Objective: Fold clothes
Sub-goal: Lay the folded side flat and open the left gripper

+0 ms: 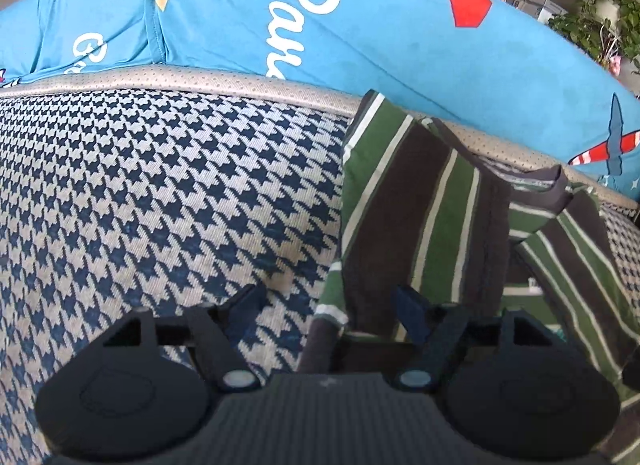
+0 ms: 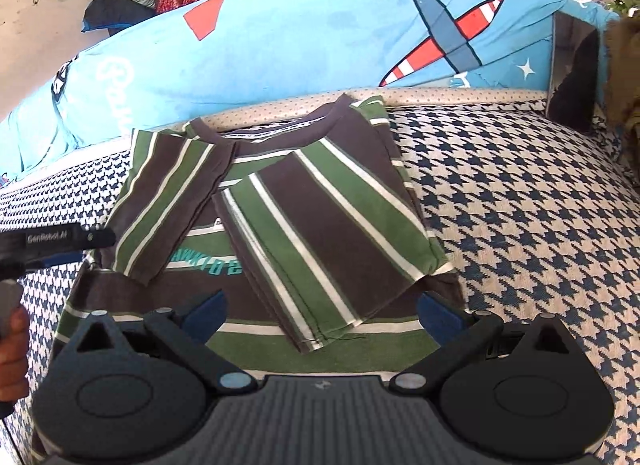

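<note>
Left wrist view: the left gripper hangs with its jaws apart and empty over the left hem of the green, brown and white striped T-shirt, with bare navy-and-beige houndstooth sofa seat stretching leftward to the blue printed cushion. Right wrist view: the right gripper is spread wide, holding nothing, above the shirt's lower hem, both sleeves folded inward, and open houndstooth lies to its right.
</note>
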